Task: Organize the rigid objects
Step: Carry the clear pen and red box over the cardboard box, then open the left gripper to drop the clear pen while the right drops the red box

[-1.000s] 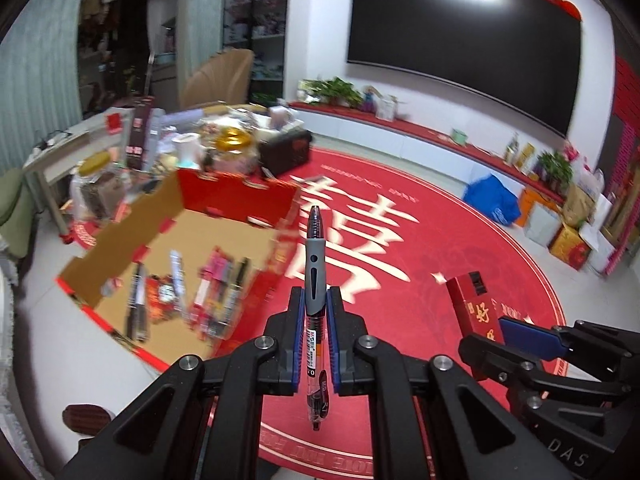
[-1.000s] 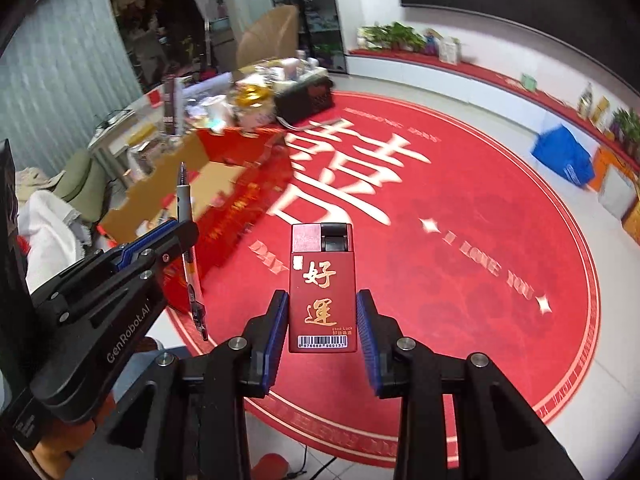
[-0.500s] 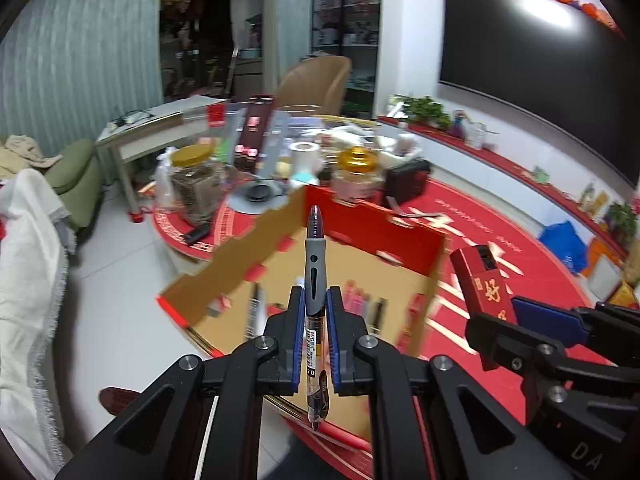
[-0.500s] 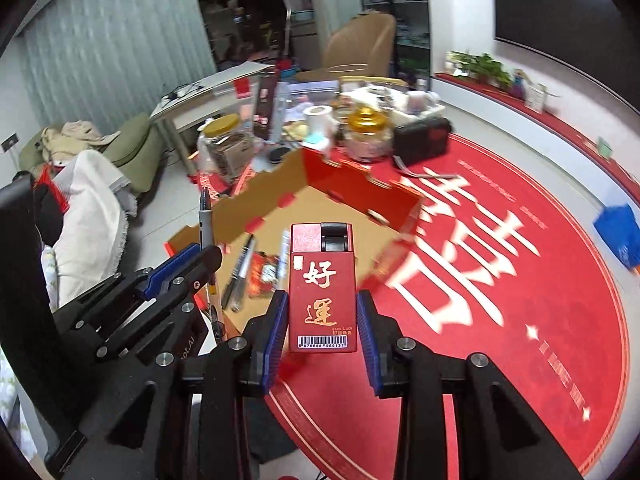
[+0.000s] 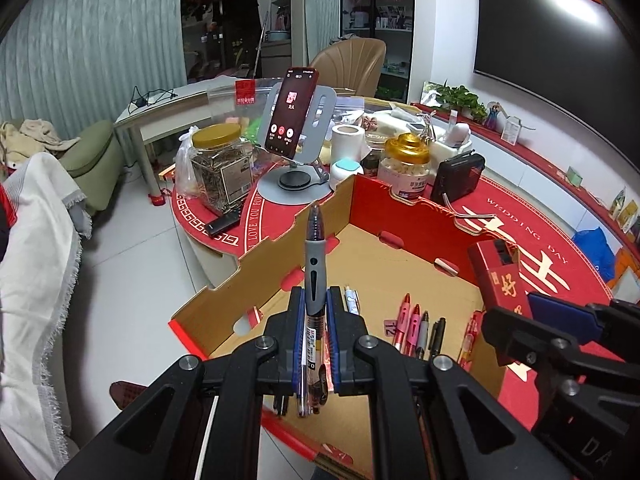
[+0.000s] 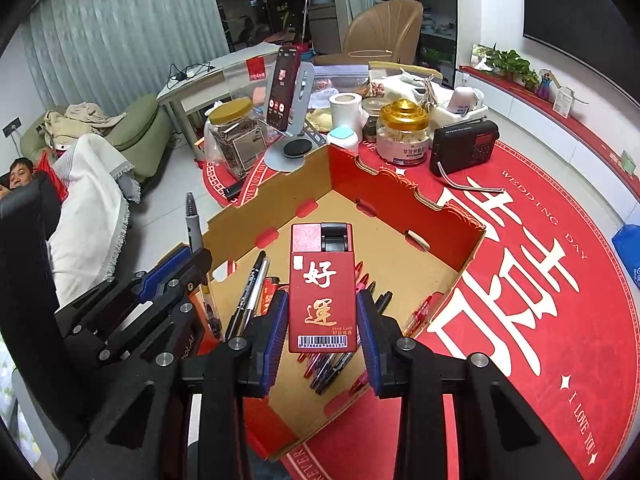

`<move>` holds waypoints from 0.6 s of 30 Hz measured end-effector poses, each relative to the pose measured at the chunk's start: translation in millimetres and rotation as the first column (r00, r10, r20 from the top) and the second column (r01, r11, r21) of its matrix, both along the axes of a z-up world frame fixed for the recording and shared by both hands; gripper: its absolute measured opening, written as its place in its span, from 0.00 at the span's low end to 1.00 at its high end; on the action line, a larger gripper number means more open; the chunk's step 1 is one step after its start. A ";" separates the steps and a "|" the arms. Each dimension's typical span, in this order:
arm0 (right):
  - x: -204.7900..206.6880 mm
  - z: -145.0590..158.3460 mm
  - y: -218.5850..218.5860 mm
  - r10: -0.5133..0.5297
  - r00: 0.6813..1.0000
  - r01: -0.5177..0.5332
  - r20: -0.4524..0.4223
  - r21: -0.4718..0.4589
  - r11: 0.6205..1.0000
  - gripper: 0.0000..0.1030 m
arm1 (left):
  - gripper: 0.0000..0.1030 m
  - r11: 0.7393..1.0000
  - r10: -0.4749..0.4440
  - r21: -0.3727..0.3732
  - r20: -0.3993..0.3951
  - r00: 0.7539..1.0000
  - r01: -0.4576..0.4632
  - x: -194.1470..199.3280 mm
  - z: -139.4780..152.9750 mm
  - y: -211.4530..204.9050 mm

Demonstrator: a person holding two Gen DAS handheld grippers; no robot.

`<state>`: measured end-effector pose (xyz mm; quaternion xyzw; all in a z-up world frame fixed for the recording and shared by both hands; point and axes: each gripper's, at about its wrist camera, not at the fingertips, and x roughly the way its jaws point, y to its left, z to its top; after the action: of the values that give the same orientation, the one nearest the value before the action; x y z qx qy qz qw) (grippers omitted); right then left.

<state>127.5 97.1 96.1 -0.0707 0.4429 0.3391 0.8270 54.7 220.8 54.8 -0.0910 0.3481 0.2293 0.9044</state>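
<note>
Over cardboard box (image 6: 460,272): left claw (image 5: 316,320) grips pen (image 5: 313,280), right claw (image 6: 322,320) grips red lighter (image 6: 322,288)

Pale ribbed curtains (image 5: 92,40) fill the upper left of the left wrist view. Beneath them, a green sofa (image 5: 94,160) sits on a floor of light tiles (image 5: 132,280). A tan shell-backed chair (image 5: 352,60) stands at upper centre before glass-fronted shelves (image 5: 376,12). At upper right a large dark screen (image 5: 552,40) on a white wall (image 5: 444,32) catches a bright glare, above a long low red ledge (image 5: 532,160) with potted plants (image 5: 460,98)
</note>
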 end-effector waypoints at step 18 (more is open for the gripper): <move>22.4 -24.6 3.4 -0.024 0.999 0.022 -0.044 -0.035 0.999 0.34 | 0.11 1.000 -0.006 -0.019 -0.040 0.999 0.006 17.1 -19.3 3.3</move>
<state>149.9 100.6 71.5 -0.0721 0.4678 0.3233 0.8194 71.8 224.1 35.5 -0.0940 0.3685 0.2251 0.8970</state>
